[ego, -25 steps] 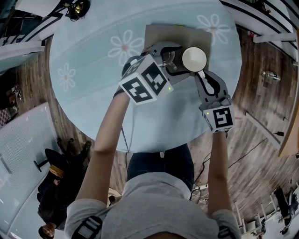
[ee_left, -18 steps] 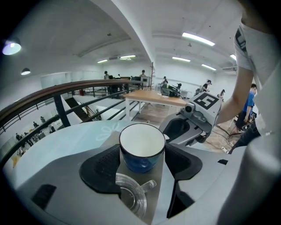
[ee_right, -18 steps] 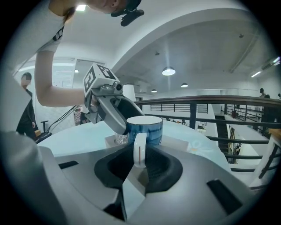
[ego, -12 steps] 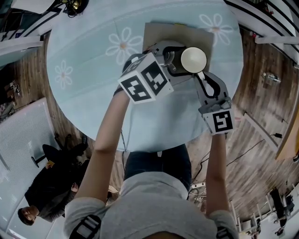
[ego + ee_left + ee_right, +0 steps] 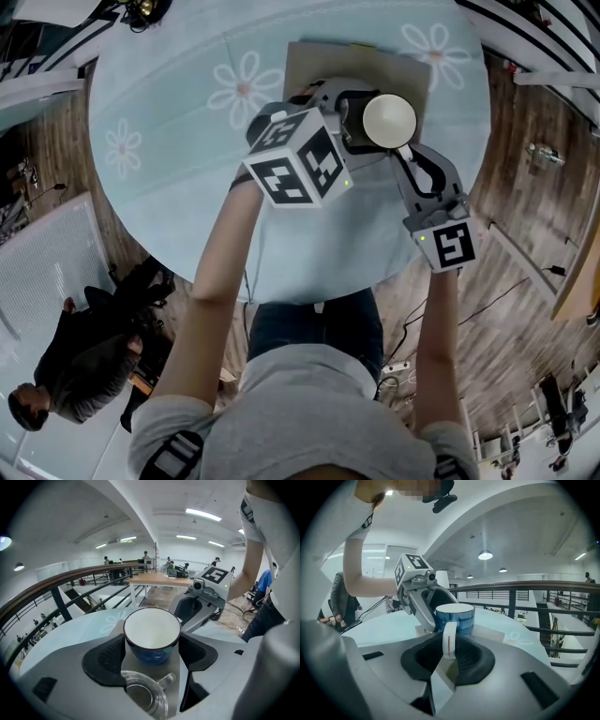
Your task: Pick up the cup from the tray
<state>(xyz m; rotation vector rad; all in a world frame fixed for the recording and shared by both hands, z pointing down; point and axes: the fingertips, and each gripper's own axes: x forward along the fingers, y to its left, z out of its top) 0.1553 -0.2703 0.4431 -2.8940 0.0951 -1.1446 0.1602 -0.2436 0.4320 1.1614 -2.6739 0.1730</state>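
The cup, blue outside and white inside, is grasped by its white handle in the clenched right gripper. It is seen over the tray at the far side of the round surface. Whether its base rests on the tray or has cleared it cannot be told from these views. The left gripper is released: its jaws have just been opening and stand wide on either side of the cup's body, with the pads off the wall or at most just beside it. A clear glass mug is seen just beside the cup, low between the left gripper's jaws.

The lift is judged to hang on the handle grip alone. A thin handle pinched between two pads acts as a pivot, so the cup may swing or tip if it is raised fast or if the right gripper is rolled. The glazed handle may also slide through the pads if the clench is light. The left gripper's spread jaws lie close around the body, so a sideways withdrawal could knock the cup, twist it in the right gripper, or strike the glass mug and tip it over. A straight pull back of the left gripper before any lift is judged the safer order
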